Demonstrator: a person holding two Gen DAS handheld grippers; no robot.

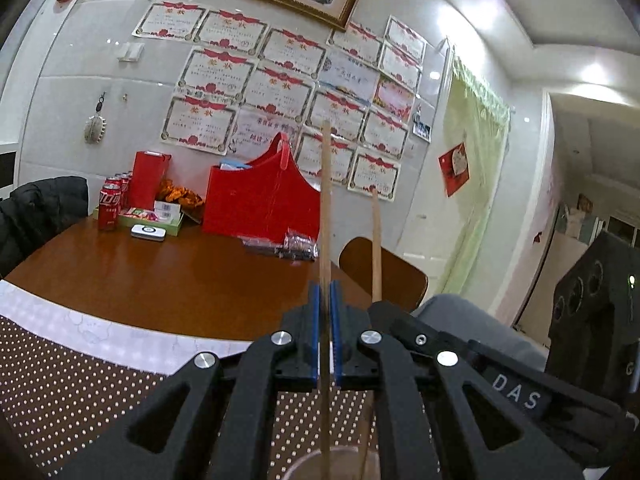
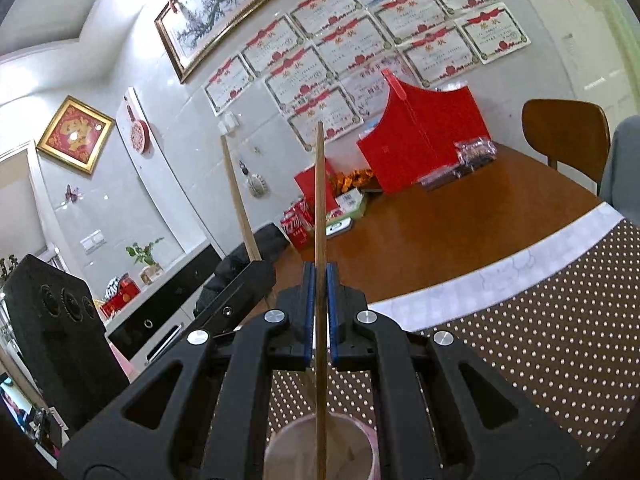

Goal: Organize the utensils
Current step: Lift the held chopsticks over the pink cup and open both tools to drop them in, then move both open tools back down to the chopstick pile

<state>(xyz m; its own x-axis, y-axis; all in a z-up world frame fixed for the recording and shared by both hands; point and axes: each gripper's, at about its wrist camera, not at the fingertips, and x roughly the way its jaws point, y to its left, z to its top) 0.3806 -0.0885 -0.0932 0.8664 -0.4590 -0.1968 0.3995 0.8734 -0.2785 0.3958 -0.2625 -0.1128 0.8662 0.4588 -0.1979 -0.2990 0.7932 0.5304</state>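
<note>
A: What do the jaws hold?

B: The left gripper (image 1: pixel 325 296) is clamped on a wooden chopstick (image 1: pixel 325 208) standing upright between its blue pads (image 1: pixel 315 320). The right gripper (image 2: pixel 320 280) pinches its own chopstick (image 2: pixel 319 208) the same way.

A: Where do the sticks end?

B: Both lower ends reach into a pale cup (image 2: pixel 370 446) just beneath the grippers, seen faintly in the left view (image 1: pixel 304 465).

A: Beneath that?

B: A brown dotted mat (image 2: pixel 540 320) on a wooden table (image 1: pixel 168 272), with a red bag (image 1: pixel 260 204) and cola cans (image 1: pixel 110 206) near the wall.
</note>
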